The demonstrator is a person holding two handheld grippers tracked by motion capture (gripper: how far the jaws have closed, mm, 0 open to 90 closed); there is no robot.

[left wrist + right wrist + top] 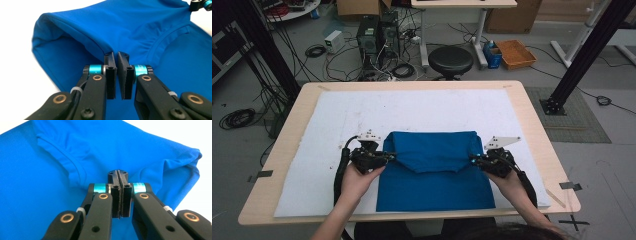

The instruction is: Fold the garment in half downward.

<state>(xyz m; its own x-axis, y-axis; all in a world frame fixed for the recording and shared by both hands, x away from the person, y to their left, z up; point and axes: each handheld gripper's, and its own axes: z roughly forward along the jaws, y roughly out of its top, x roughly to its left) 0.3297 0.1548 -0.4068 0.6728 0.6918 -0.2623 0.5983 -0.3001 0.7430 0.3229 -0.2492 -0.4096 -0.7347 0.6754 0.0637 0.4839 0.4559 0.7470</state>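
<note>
Blue, smooth-knit cloth, a folded shirt (434, 172), lay near the front edge of the white pad (332, 120) that covered the pale wooden table (292, 112). At its left edge the left gripper (388, 155) had its black jaws drawn nearly together on the upper fold's hem; a thin slit showed between the pads (111, 75). At the right edge the right gripper (474, 160) was clamped tight, pads (115, 195) flush, apparently pinching the fabric edge, though the cloth at its tips was hard to make out. A stitched seam curved across the folded-over layer. Beyond the table stood a round black stool (450, 61), computer towers (377, 32), tangled cables and an orange tray (515, 53).
</note>
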